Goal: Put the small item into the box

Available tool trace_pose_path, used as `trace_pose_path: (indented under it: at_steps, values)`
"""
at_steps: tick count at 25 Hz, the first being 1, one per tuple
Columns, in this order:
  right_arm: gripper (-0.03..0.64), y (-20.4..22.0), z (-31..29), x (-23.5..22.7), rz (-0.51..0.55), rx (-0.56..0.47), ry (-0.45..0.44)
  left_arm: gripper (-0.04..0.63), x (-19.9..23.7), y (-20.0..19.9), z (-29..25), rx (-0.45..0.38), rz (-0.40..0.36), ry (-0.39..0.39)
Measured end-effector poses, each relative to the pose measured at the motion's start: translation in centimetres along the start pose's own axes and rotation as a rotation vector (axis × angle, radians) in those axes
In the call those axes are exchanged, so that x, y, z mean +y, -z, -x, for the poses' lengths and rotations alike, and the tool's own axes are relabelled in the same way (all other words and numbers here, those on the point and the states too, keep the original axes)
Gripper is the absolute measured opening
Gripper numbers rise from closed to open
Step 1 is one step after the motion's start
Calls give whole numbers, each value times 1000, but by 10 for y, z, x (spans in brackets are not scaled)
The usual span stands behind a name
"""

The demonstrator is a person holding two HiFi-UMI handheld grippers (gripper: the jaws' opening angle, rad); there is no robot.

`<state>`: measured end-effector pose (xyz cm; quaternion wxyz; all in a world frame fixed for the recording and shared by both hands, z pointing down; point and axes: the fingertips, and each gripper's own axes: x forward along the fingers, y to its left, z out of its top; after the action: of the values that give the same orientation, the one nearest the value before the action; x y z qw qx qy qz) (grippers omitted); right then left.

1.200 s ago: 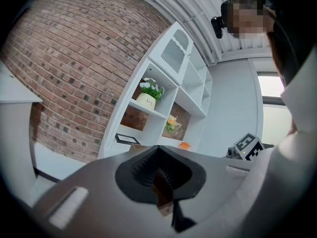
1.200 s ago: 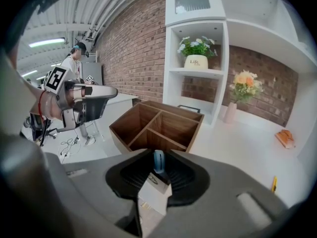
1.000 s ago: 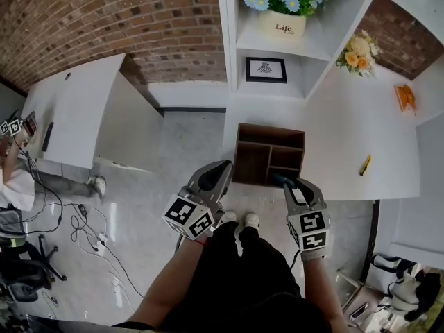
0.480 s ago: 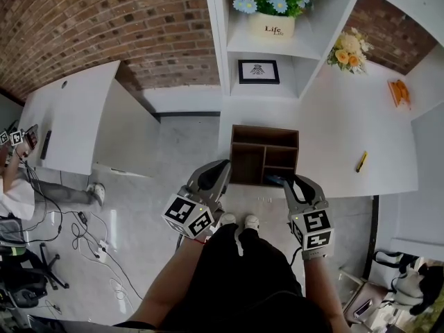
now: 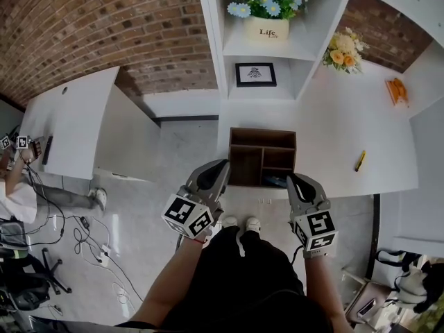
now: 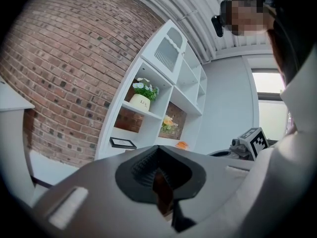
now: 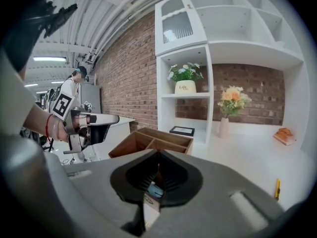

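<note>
A brown wooden box [image 5: 262, 157] with open compartments stands at the near edge of a white table [image 5: 347, 130]; in the right gripper view the box [image 7: 153, 140] lies just ahead of the jaws. My right gripper [image 5: 290, 178] hovers at the box's near right corner, shut on a small blue item [image 7: 152, 190], which shows as a dark blue speck [image 5: 277, 180] from the head view. My left gripper [image 5: 220, 165] is held just left of the box over the floor, jaws together, nothing in them.
On the table lie a yellow pen [image 5: 359, 161] and an orange object [image 5: 395, 89], with a flower vase [image 5: 340, 50] behind. White shelves hold a potted plant [image 5: 267, 19] and a framed picture [image 5: 255, 74]. A person [image 5: 14, 179] and floor cables [image 5: 90, 234] are at left.
The head view has drifted, so the box and shelves sit slightly further left and higher. Both grippers keep about the same place in front of the box, the right still holding the blue item.
</note>
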<state>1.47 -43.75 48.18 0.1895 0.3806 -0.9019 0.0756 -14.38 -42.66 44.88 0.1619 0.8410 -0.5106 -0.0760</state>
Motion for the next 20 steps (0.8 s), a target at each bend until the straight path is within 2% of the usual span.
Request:
trace_pose_path:
  at_steps: [14, 20]
  values:
    - [3, -28, 6, -11, -7, -83, 13, 3, -2, -16, -3, -33, -27, -6]
    - [3, -43, 7, -11, -5, -143, -8, 3, -2, -22, -6, -45, -38, -7]
